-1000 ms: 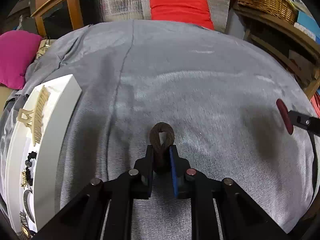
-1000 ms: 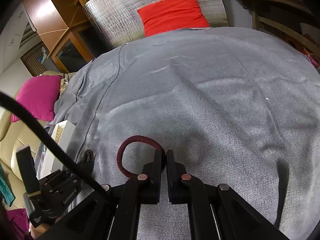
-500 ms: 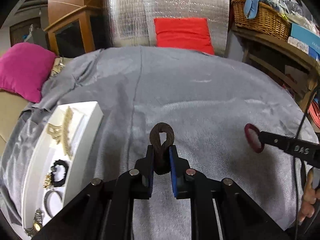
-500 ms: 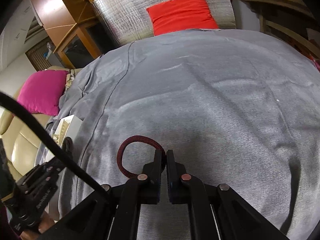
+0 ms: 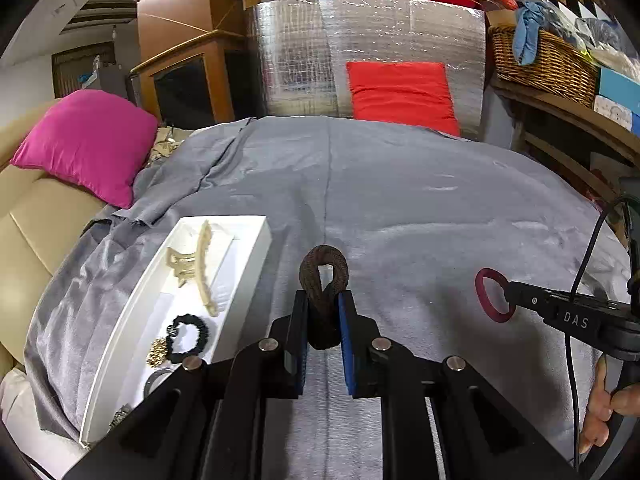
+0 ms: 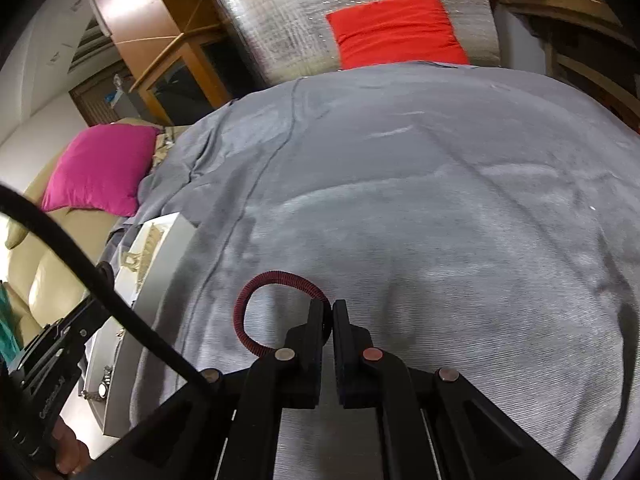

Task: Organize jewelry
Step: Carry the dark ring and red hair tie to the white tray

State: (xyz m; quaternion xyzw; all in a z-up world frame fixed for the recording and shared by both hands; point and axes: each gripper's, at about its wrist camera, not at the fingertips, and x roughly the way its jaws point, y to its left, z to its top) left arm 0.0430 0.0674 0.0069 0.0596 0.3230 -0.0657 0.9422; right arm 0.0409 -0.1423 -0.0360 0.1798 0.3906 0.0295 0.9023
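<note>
Room furnishings around the grey-covered surface

A pink cushion is seen at left, a red cushion against silver foil sheeting, a wicker basket at right.

Brown band: woven cloth, matt, fuzzy. Red band: ribbed cord, matt. Gripper pads: blue, rubbery; frame black matt plastic, metal pins. Blanket: grey knit, slight sheen. Tray: white, smooth, glossy. Claw clip: cream plastic, matt. Scrunchie: black cloth. Basket: wicker. Panel: silver foil, quilted. Cabinet: varnished wood.
</note>
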